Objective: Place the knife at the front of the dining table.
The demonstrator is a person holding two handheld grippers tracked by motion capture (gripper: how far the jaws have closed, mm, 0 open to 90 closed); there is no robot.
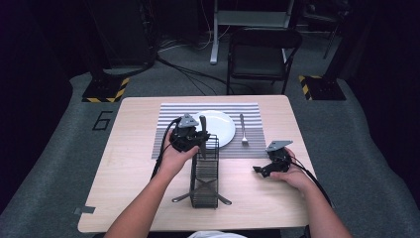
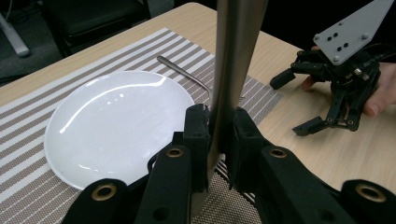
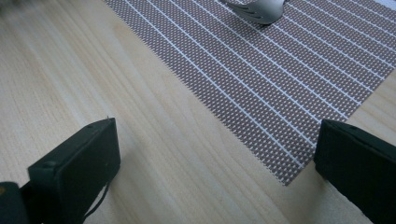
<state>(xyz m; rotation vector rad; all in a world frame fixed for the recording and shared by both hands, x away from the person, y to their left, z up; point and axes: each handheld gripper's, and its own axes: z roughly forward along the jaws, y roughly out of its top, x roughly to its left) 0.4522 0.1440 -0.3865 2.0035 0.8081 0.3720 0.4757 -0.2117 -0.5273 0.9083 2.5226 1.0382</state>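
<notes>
My left gripper (image 1: 200,141) is shut on the flat handle of a metal utensil (image 1: 202,125) that stands upright over the far end of a black wire cutlery basket (image 1: 204,173). In the left gripper view the handle (image 2: 236,56) rises between the two pads of that gripper (image 2: 219,135), and its lower end is hidden. My right gripper (image 1: 260,171) rests open on the table right of the basket, with nothing between its jaws. The right gripper view shows the same gripper (image 3: 215,154) wide open over bare wood at the placemat's corner.
A white plate (image 1: 220,126) and a fork (image 1: 243,130) lie on a striped placemat (image 1: 168,119) behind the basket. Two metal pieces (image 1: 181,198) stick out crosswise at the basket's near end. A black chair (image 1: 262,54) stands beyond the table.
</notes>
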